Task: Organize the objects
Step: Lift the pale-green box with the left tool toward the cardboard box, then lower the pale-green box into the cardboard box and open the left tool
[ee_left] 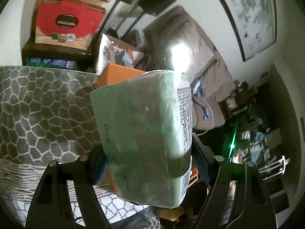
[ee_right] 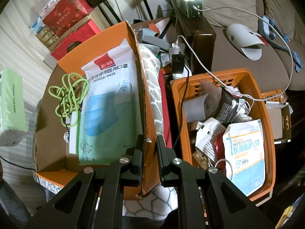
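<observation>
We hold a green tissue pack (ee_left: 144, 133) in our left gripper (ee_left: 147, 164). The jaws sit wide and press on the two sides of the pack, so it is clamped and up in the air, touching nothing else. Its long side runs away from the gripper, pointing out in front of us. In the right wrist view the same pack (ee_right: 11, 105) shows at the far left edge, just beside the orange box (ee_right: 47, 133) and outside its left wall. So the box lies to the right of the pack, and we think the left hand is the one that must carry it there. The box already has a mask bag (ee_right: 112, 103) standing along its right side and a green cord (ee_right: 70, 95) curled near the left side. The bare brown floor of the box is at the front left, so that looks like the best spot for the pack. Our right gripper (ee_right: 150, 152) is closed tight on the right wall of the box, with the thin card between the jaws, and it seems to hold the box steady. The orange basket (ee_right: 266, 133) full of small things sits further to the right, well apart from the pack.
</observation>
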A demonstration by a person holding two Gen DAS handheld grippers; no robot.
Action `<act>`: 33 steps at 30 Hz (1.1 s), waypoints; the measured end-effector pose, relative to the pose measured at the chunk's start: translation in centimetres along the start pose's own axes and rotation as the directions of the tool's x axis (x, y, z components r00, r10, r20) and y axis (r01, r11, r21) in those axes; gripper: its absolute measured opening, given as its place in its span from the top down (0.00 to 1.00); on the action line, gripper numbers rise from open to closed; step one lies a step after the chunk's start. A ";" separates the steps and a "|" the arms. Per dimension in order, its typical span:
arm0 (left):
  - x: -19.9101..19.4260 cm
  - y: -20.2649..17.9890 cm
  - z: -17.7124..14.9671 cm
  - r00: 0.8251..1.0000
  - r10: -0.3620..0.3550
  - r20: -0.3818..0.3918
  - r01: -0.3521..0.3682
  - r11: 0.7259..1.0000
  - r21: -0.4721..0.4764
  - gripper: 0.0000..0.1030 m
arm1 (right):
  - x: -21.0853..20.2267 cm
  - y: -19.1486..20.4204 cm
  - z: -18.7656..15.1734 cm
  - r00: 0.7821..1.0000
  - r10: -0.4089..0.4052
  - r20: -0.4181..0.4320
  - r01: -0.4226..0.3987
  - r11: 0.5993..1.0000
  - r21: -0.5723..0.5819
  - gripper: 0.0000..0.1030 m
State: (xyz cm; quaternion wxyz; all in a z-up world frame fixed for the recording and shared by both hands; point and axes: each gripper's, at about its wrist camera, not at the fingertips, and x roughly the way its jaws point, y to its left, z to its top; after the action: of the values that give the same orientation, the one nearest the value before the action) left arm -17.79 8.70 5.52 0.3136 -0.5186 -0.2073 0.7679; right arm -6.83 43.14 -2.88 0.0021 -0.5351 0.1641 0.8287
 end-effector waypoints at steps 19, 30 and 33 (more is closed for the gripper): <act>10.5 -3.8 -3.0 0.985 -0.015 -0.174 0.013 1.000 -0.010 0.28 | -0.2 0.2 0.3 1.000 0.001 0.000 -0.001 1.000 0.000 0.89; 13.8 -2.6 -4.0 0.973 0.020 -0.229 -0.031 0.998 -0.046 0.27 | -0.2 0.2 0.2 1.000 0.001 0.001 -0.001 1.000 -0.001 0.89; 14.0 -2.2 -4.1 0.970 0.024 -0.243 -0.036 0.998 -0.047 0.26 | -0.2 0.2 0.2 1.000 0.000 0.000 0.000 1.000 -0.002 0.89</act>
State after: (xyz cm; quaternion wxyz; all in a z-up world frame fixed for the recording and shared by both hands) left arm -17.15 20.03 -3.96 0.3114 -0.6194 -0.1792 0.6980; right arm -6.96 43.03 -2.55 0.0015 -0.5349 0.1632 0.8290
